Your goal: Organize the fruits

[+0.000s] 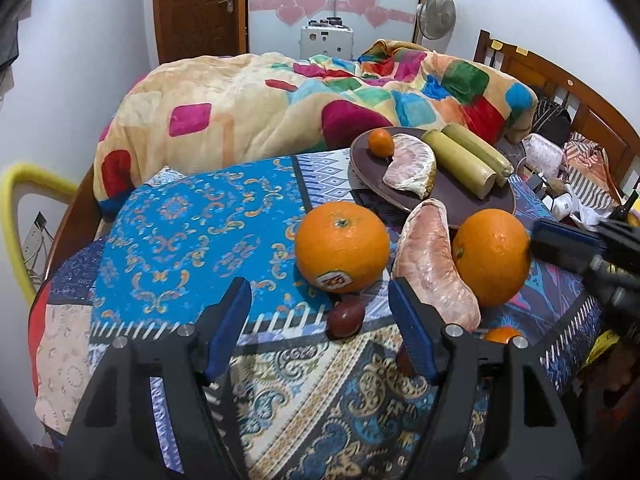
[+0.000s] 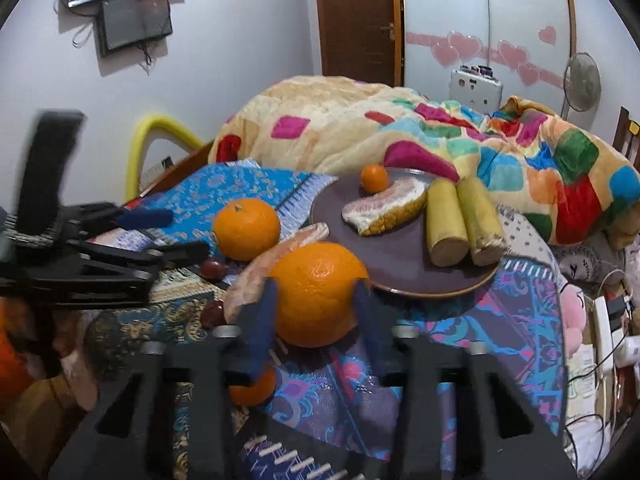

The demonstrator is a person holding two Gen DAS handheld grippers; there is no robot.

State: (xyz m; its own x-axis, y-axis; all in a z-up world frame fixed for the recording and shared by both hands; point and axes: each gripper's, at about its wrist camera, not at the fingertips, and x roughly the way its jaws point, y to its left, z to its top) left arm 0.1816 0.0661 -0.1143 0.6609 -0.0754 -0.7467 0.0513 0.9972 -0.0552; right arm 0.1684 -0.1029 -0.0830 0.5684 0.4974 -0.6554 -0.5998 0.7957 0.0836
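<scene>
A brown plate holds a small orange, a pomelo wedge and two pale green sticks. On the cloth lie a stickered orange, a second pomelo wedge, a second big orange, dark red fruits and a small orange. My left gripper is open before the stickered orange. My right gripper is shut on the second big orange.
A patterned blue cloth covers the table. A colourful quilt is piled on the bed behind. A yellow-rimmed chair stands at left. Clutter and cables lie at right.
</scene>
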